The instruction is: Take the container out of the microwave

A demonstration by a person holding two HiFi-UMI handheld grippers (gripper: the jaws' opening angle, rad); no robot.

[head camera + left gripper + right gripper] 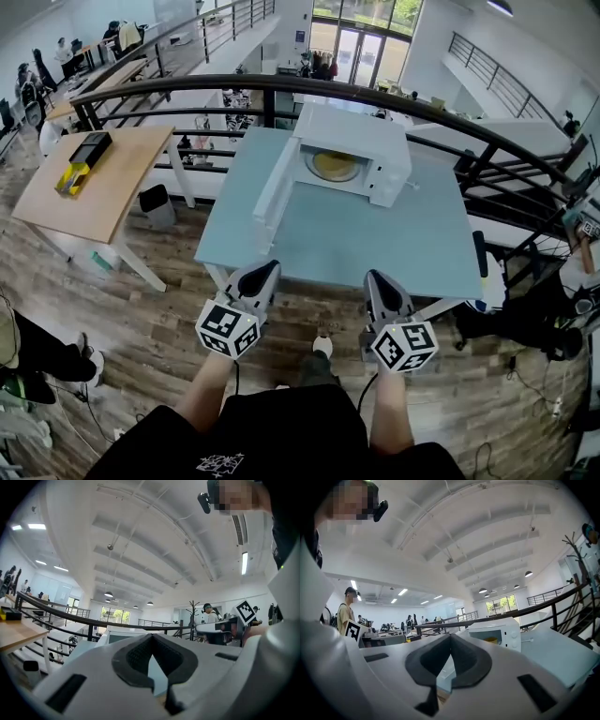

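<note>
The left gripper (265,269) and right gripper (375,277), both closed on nothing, hover at six o'clock of the table (375,248). The yellow container (334,166) sits inside the open microwave (356,127) at twelve.

microwave (352,155) at far side of table (375,253), container (335,166) inside it, desk (94,187) left of table, railing (281,86) behind

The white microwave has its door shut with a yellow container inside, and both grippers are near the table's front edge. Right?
Not quite: the head view shows the microwave door open, swung to the left. The yellow container is inside, and the left gripper and right gripper are near the table's front edge.
</note>
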